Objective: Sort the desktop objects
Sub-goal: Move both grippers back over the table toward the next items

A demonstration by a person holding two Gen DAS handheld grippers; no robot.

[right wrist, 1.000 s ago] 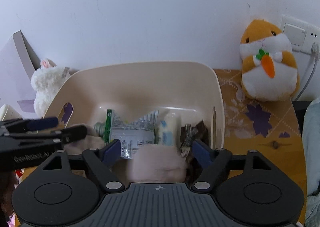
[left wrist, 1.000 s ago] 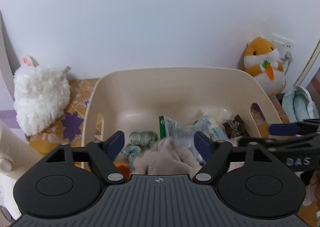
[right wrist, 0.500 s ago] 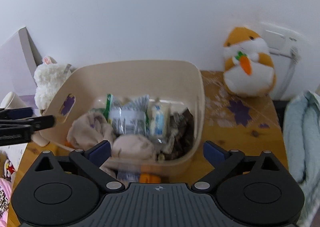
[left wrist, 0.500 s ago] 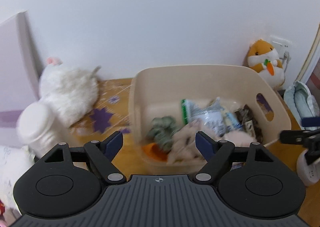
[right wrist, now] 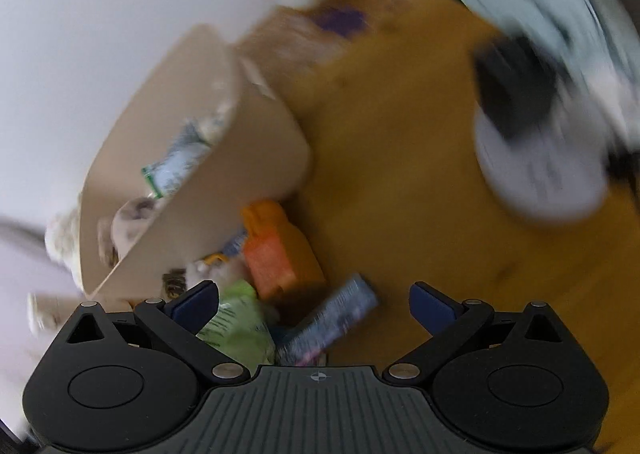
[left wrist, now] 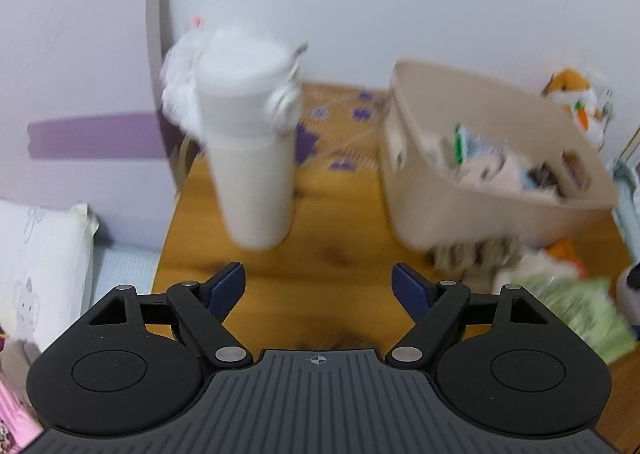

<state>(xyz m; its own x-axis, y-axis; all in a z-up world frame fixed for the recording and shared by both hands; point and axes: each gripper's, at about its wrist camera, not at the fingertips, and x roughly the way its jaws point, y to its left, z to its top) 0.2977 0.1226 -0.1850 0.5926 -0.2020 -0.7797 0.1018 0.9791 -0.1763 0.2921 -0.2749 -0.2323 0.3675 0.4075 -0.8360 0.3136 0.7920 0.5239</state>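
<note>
White wall stands behind a wooden table [left wrist: 320, 254], and both views are blurred. On the left side of the left wrist view a white tumbler [left wrist: 252, 158] stands upright, with a white fluffy toy [left wrist: 180, 90] just behind it. To the right is the beige basket [left wrist: 480, 206], which holds soft cloth pieces and packets; an orange hamster toy [left wrist: 572, 94] sits far right by the wall. The left gripper [left wrist: 320, 286] hangs over bare wood, its fingers spread, nothing between them.

From the right wrist view, the same basket is at the left, and loose things lie on the table just beside its near wall: an orange packet [right wrist: 280, 250], a green packet [right wrist: 236, 318] and a dark blue tube [right wrist: 328, 318]. The right gripper [right wrist: 314, 302] is spread wide over them and touches none. A round white object [right wrist: 540, 166] with a black part lies at the right.
</note>
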